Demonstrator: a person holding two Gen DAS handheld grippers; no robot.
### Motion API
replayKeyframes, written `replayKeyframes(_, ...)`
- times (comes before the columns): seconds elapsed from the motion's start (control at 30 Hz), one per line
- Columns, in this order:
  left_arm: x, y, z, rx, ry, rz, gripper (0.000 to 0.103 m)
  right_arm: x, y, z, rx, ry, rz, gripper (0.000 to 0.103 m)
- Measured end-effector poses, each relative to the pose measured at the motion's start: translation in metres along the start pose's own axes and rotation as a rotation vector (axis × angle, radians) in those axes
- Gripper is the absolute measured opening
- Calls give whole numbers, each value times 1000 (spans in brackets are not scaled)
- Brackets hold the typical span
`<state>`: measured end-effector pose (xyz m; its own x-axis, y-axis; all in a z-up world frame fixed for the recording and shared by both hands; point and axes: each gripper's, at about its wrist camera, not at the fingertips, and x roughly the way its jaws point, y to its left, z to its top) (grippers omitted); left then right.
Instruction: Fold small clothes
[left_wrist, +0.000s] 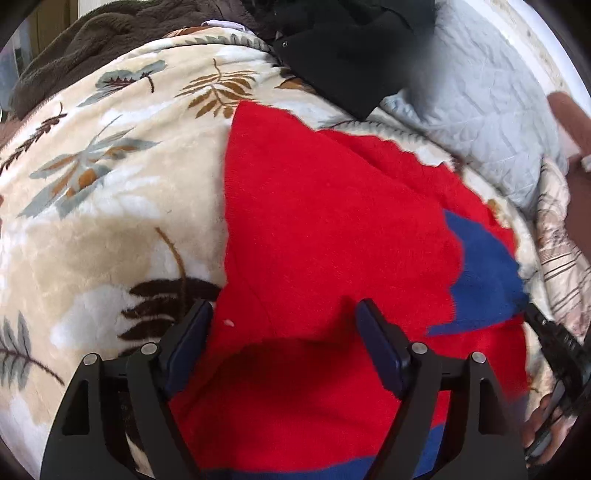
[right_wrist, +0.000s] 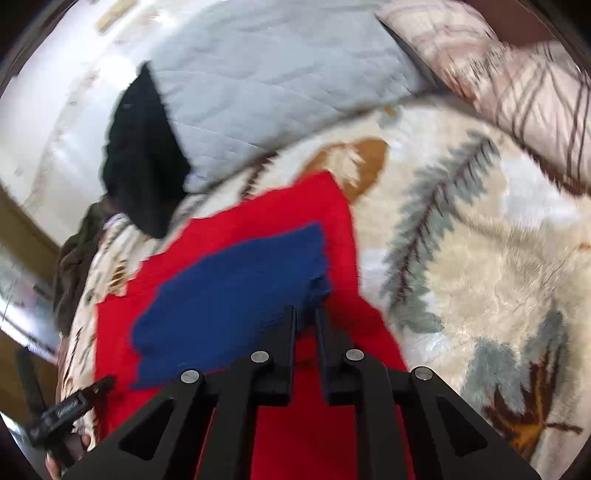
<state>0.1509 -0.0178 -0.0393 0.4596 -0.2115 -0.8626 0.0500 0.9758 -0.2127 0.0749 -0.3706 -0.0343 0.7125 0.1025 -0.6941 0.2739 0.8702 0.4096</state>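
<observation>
Work surface: a plush cream blanket (left_wrist: 110, 229) printed with grey, tan and brown leaves, filling most of both frames. A pale blue quilted cover (left_wrist: 480, 110) sits at upper right in the left wrist view and top centre in the right wrist view. A black garment (left_wrist: 343, 59) overlaps its edge. A dark brown fleece (left_wrist: 74, 48) bunches at upper left of the left view.

Red garment (left_wrist: 325, 229), fuzzy knit, with a blue panel (left_wrist: 484, 280), lies spread on the blanket at centre frame.

Left wrist view: left gripper (left_wrist: 284, 325), lower centre, fingers spread wide over the red fabric, nothing between them. The near hem is lifted in a shadowed fold. The right gripper's black body shows at the lower right edge.

Right wrist view only: right gripper (right_wrist: 306, 321), lower centre, fingers pressed nearly together, pinching the bunched corner of the blue panel (right_wrist: 229, 291) on the red garment (right_wrist: 332, 406). A plaid pinkish cloth (right_wrist: 509, 88) occupies upper right. Some motion blur here. A white wall and wooden trim show at the left edge.
</observation>
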Motion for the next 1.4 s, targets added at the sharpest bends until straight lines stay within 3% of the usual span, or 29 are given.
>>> replayKeyframes(0.1,2,-4,-5,33,7,26,80,15,-2,-19,-40,87,-63,36)
replayKeyframes(0.13,7,-6,-6,45,20,37,83,22,-8,-26,-40,114,-65,36)
replayKeyframes(0.17,11,-9,-8,66,19,57,84,20,-9,-31,-64,67,-56,36)
replayKeyframes(0.23,11,-13,-11,93,8,83,85,15,-6,-29,-57,73,-61,35)
replayKeyframes(0.37,-5,-11,-19,75,3,50,84,-10,-10,-38,0,77,-24,37)
replayKeyframes(0.47,-12,-13,-29,94,-9,46,84,-12,-18,-55,10,134,-24,44)
replayKeyframes(0.57,-5,-23,-40,158,2,142,84,-24,-12,-59,-38,127,-50,43)
replayKeyframes(0.63,-11,-28,-45,183,13,162,84,-37,-13,-60,-23,127,-30,44)
replayKeyframes(0.7,-30,-23,-48,159,26,98,84,-55,-22,-64,3,151,9,45)
replayKeyframes(0.73,-42,-16,-52,130,52,29,84,-62,-29,-66,7,170,12,46)
replayKeyframes(0.83,-68,6,-66,84,115,-72,84,-81,-49,-70,1,249,-18,46)
replayKeyframes(1.0,-96,38,-108,97,226,-61,84,-106,-78,-85,17,334,-28,54)
replayKeyframes(1.2,-97,50,-158,31,361,-133,84,-103,-78,-115,-48,452,8,56)
replayKeyframes(1.33,-103,35,-186,95,348,-123,84,-107,-70,-123,-102,488,36,63)
replayKeyframes(1.4,-102,30,-196,110,362,-157,84,-108,-69,-129,-125,513,45,63)
